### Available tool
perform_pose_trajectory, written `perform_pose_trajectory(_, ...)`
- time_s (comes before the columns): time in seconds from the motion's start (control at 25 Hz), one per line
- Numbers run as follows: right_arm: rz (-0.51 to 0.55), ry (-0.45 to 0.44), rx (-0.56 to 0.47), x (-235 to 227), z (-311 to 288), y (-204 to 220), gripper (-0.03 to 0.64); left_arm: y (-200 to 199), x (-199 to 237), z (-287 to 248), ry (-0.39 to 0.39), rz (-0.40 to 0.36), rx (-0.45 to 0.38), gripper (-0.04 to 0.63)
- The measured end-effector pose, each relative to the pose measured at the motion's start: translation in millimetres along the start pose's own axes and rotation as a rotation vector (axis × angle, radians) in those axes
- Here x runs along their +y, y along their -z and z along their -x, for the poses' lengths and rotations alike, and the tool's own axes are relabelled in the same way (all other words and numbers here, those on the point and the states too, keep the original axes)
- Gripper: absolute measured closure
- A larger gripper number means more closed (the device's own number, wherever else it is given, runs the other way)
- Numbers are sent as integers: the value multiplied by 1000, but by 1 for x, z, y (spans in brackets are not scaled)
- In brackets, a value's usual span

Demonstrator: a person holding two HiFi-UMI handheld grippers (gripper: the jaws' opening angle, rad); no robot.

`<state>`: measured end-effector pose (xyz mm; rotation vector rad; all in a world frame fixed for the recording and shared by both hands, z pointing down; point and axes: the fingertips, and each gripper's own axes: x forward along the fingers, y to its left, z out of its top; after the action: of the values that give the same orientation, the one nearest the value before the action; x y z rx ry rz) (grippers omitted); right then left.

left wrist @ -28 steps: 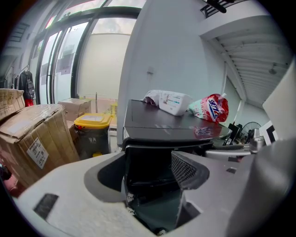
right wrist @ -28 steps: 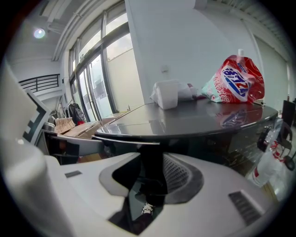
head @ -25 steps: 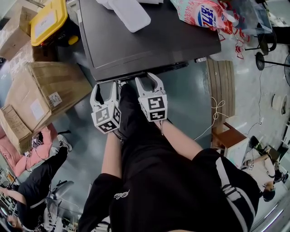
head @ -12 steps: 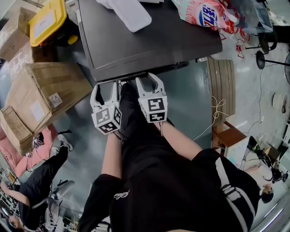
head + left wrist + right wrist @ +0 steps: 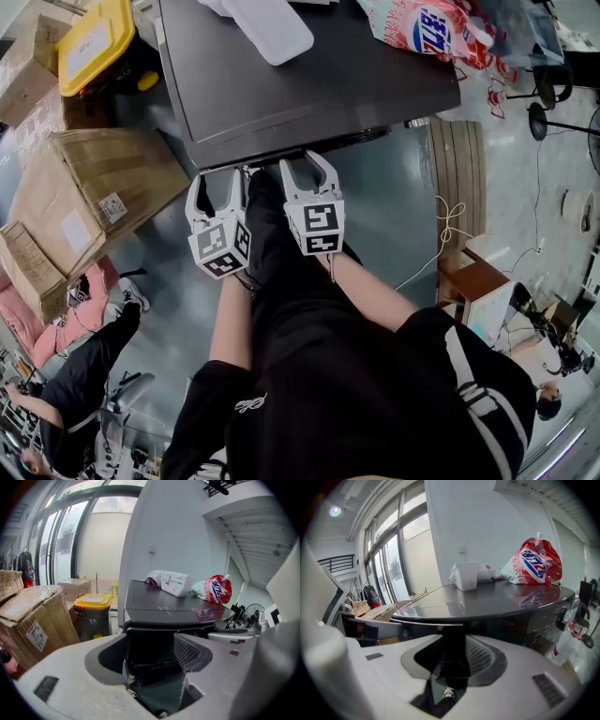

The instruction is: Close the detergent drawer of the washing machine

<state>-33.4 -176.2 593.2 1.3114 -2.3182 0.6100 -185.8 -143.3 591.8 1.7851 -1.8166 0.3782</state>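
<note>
The dark washing machine (image 5: 309,84) fills the top of the head view. Both grippers sit at its front edge, side by side. My left gripper (image 5: 217,180) has its jaws wide apart. In the left gripper view the dark detergent drawer (image 5: 145,641) shows just under the lid's lip, straight ahead between the pads (image 5: 190,651). My right gripper (image 5: 307,167) stands to its right, jaws partly apart. Through their gap, the right gripper view shows the same dark front (image 5: 453,641), with floor and a shoe below. I see no pad pressing on anything.
Cardboard boxes (image 5: 103,178) and a yellow-lidded bin (image 5: 94,42) stand left of the machine. A red detergent pouch (image 5: 422,28) and a white container (image 5: 267,28) lie on its top. A wooden plank (image 5: 459,169) and a cord lie at the right. A person (image 5: 84,366) sits lower left.
</note>
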Motion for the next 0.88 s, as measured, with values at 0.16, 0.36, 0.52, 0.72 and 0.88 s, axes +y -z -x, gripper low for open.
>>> perform_pose_trajectory(0.16, -27, 61, -14, -8, -3, -1, 480, -4, 2, -6, -16, 19, 4, 278)
perform_pose_trajectory(0.36, -13, 65, -19, -8, -5, 1, 480, -4, 3, -6, -14, 6, -12, 279)
perform_pose_trajectory(0.52, 8, 41, -25, -6, -3, 2, 485, -1, 4, -2, -9, -2, -13, 285)
perform_pose_trajectory(0.72, 54, -29, -3, -1, 2, 4, 494, 3, 11, 2, -3, -22, -2, 337)
perform_pose_trajectory(0.88, 99, -74, 17, -1, 14, 11, 511, 10, 8, 9, -4, -17, 3, 360)
